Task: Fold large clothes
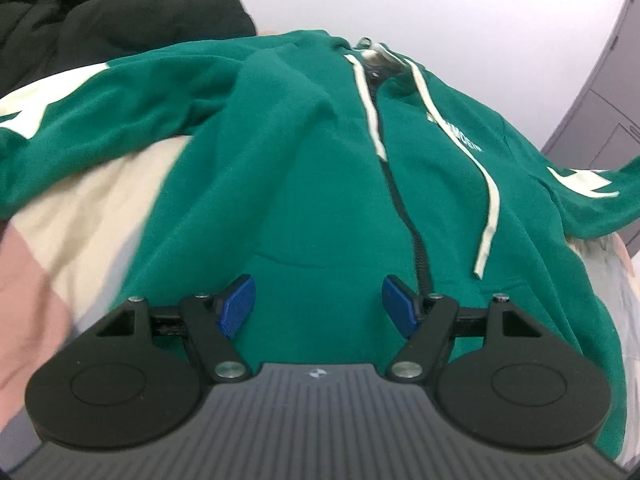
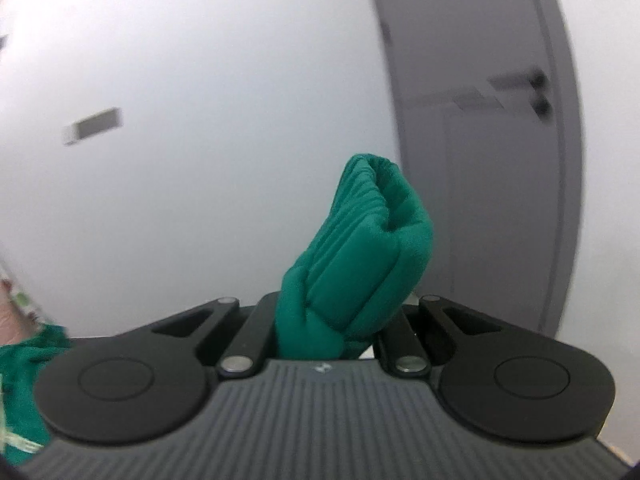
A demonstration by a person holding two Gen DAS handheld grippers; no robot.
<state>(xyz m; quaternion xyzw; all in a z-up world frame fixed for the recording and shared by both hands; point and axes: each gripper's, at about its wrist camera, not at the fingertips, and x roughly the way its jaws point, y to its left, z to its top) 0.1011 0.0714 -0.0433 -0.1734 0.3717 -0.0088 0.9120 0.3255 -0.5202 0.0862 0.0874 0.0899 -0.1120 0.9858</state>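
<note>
A green zip-up hoodie [image 1: 304, 160] with white drawstrings and white sleeve patches lies front-up on a bed, hood at the far end. My left gripper [image 1: 318, 306] is open, its blue pads hovering just above the hoodie's lower front, left of the zipper [image 1: 404, 208]. My right gripper [image 2: 328, 320] is shut on a bunched ribbed cuff of the hoodie [image 2: 360, 256], which sticks up between the hidden pads, raised toward the wall. More green fabric hangs at the lower left of the right wrist view [image 2: 20, 392].
The bed cover [image 1: 80, 216] is beige and pink. A black garment [image 1: 100, 12] is piled at the far left. A grey cabinet [image 1: 600, 100] stands at the right. A white wall and a grey door [image 2: 500, 160] face the right gripper.
</note>
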